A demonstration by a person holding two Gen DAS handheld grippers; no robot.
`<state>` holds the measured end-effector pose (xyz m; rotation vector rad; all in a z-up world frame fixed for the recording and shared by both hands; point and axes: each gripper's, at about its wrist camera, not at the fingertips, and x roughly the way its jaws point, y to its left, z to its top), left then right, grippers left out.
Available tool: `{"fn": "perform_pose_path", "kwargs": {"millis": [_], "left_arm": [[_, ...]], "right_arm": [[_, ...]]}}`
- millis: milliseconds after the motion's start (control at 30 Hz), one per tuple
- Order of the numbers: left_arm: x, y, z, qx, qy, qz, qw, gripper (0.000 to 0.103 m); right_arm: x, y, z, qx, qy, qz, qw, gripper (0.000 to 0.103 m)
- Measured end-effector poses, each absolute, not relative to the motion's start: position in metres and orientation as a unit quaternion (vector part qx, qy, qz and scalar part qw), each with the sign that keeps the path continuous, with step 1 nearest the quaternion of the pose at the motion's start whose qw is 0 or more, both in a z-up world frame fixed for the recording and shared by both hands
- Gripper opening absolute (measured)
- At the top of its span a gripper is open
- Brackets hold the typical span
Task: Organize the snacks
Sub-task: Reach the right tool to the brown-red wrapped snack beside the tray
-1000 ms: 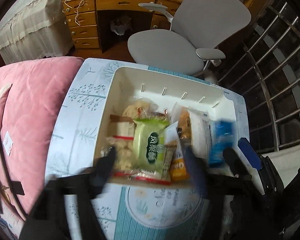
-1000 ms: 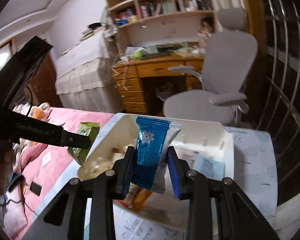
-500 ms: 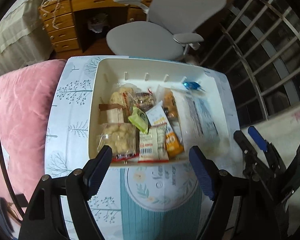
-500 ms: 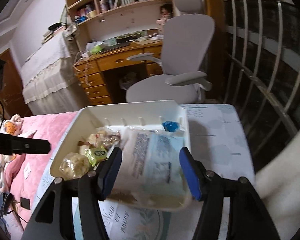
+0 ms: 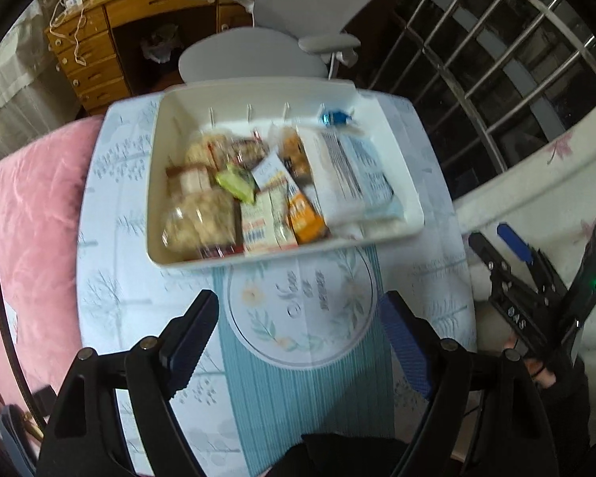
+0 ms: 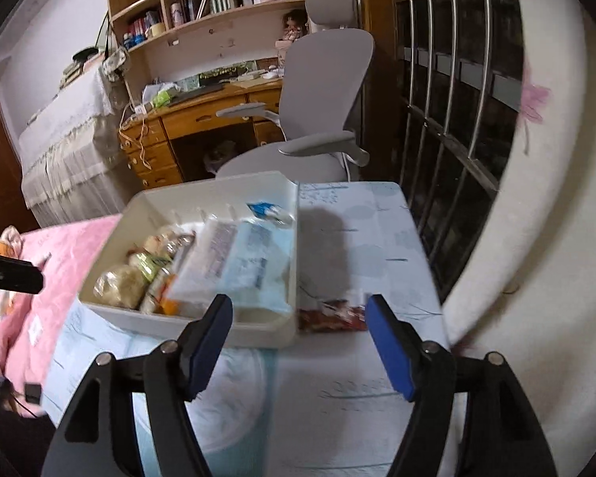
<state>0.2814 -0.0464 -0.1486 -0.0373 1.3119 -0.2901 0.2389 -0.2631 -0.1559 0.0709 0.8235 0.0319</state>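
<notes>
Blue-padded and spread wide, the right claw [image 6: 298, 342] holds nothing; its jaws have just been opening, with only bare bench between them. Just beyond its tips, slightly toward its right finger, a red snack packet [image 6: 331, 313] lies loose on the bench [image 6: 357, 393], touching or nearly touching the outer wall of the white bin [image 6: 258, 332]. This looks like the one snack not yet put away.

The left claw [image 5: 298, 342] also stands wide apart and empty, its jaws having just been opening, hovering over the patterned cloth with the bin ahead of its tips. Inside the bin sit the snacks already gathered: a large pale blue-and-white pack [image 5: 353, 177] on the side toward the right claw, an orange packet [image 5: 304, 214] beside it, a small green packet [image 5: 238, 185] in the middle, a clear bag of pale puffs [image 5: 198, 222] on the far side, and a blue wrapper [image 5: 335, 117] at the bin's back wall.

Judging from this, the sorting is nearly finished, with the red packet remaining.
</notes>
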Motion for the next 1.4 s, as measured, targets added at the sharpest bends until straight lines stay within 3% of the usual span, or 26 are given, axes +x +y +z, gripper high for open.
{"fn": "perform_pose_path", "kwargs": {"millis": [600, 1267, 1400], "left_arm": [[0.24, -0.095, -0.191, -0.028, 0.63, -0.079, 0.772, 0.082], [0.238, -0.098, -0.209, -0.05, 0.646, -0.03, 0.761, 0.082], [0.239, -0.099, -0.208, -0.054, 0.645, -0.025, 0.762, 0.082]], "right_arm": [[0.281, -0.274, -0.243, -0.168, 0.391, 0.164, 0.89, 0.07], [0.329, -0.275, -0.295, -0.178, 0.414, 0.234, 0.861, 0.069], [0.334, -0.278, -0.298, -0.156, 0.423, 0.255, 0.855, 0.059]]}}
